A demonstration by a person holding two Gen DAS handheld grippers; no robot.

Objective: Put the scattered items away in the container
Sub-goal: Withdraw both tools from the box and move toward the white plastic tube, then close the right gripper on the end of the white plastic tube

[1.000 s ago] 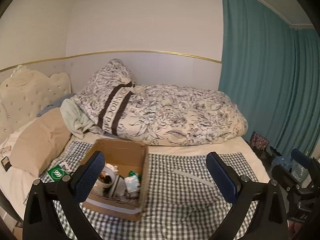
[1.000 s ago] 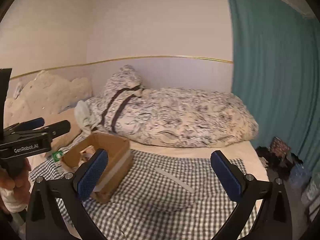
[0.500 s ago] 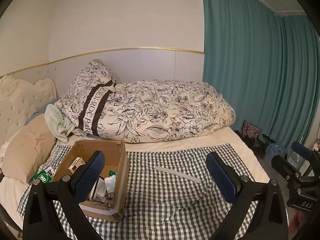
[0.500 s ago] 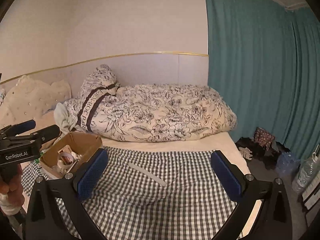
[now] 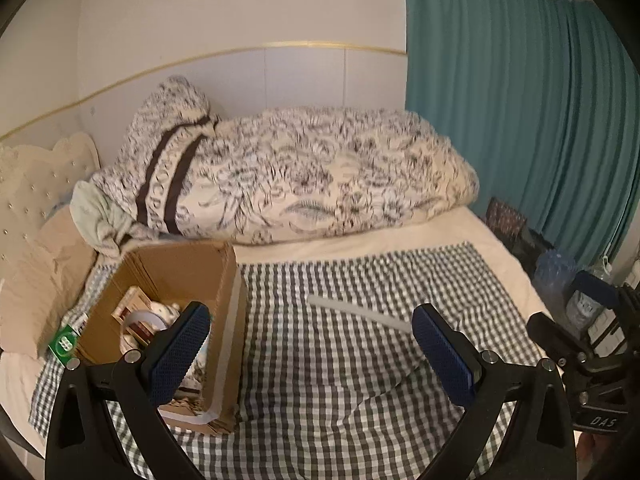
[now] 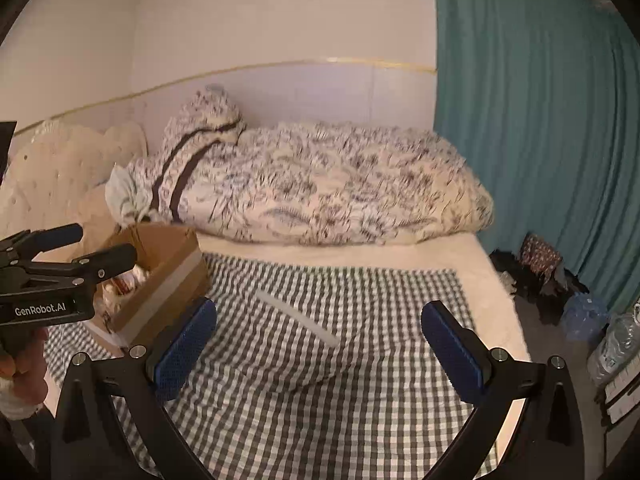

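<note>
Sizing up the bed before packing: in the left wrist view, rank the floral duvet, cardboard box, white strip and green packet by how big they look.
1. floral duvet
2. cardboard box, though it sits nearer the camera
3. white strip
4. green packet, partly hidden beside the box

You've got one cardboard box (image 5: 188,276) and one white strip (image 5: 358,313) on the checked cloth (image 5: 360,380). One green packet (image 5: 63,342) beside the box. Two grippers: left gripper (image 5: 308,352), right gripper (image 6: 320,346).

brown cardboard box (image 5: 176,280) sitting left of the jaws, pale white strip (image 5: 360,314) lying between them on a grey-and-white gingham cloth (image 5: 340,380), cream duvet (image 5: 320,176) showing off dark florals beyond, teal curtain (image 5: 520,100) hanging off right, blue pads (image 5: 442,354) glowing
</note>
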